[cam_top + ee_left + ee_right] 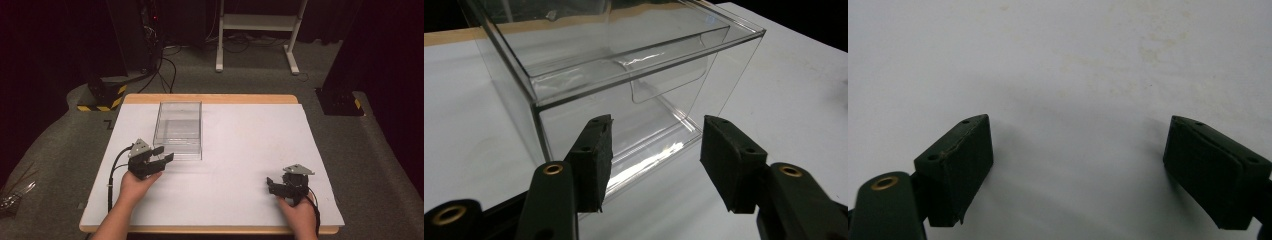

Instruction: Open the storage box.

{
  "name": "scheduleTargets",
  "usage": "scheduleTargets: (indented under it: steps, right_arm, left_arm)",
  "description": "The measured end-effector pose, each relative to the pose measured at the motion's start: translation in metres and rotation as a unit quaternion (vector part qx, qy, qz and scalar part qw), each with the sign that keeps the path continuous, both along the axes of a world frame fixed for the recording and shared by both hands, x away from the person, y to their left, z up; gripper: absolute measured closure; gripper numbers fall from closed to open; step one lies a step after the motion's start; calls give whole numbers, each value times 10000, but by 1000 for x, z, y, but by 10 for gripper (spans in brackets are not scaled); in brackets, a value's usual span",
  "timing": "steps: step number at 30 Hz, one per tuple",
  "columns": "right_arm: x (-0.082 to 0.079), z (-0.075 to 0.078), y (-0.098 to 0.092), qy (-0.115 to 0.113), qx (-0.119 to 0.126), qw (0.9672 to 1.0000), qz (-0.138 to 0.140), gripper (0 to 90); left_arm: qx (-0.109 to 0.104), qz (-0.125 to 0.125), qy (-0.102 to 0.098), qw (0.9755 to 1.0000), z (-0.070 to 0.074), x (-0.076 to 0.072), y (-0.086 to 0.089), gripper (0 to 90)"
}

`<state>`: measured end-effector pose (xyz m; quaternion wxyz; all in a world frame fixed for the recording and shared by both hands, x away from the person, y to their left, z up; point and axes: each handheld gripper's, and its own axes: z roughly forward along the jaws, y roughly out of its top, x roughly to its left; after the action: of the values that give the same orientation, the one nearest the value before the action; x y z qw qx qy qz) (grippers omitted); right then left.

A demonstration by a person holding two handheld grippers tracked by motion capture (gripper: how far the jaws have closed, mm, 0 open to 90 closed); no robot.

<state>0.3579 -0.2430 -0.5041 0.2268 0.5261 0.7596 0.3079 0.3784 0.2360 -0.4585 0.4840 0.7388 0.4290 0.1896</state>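
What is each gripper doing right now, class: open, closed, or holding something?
Left gripper: open, jaws apart just in front of the clear plastic box, gripping nothing.
Right gripper: open wide over the bare white table, holding nothing.

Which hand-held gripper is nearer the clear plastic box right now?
Left. The left hand-held gripper sits at the near front corner of the clear plastic box, jaws open. The right hand-held gripper rests far off, near the table's near right edge.
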Motion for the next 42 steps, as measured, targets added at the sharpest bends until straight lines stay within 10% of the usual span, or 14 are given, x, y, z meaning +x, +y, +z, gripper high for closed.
scheduleTargets:
  steps: [42]
  right_arm:
    - [0,0,0,-12,-2,10000,12,125]
  left_arm:
    - [-629,-288,-191,9974,-15,24,3,720]
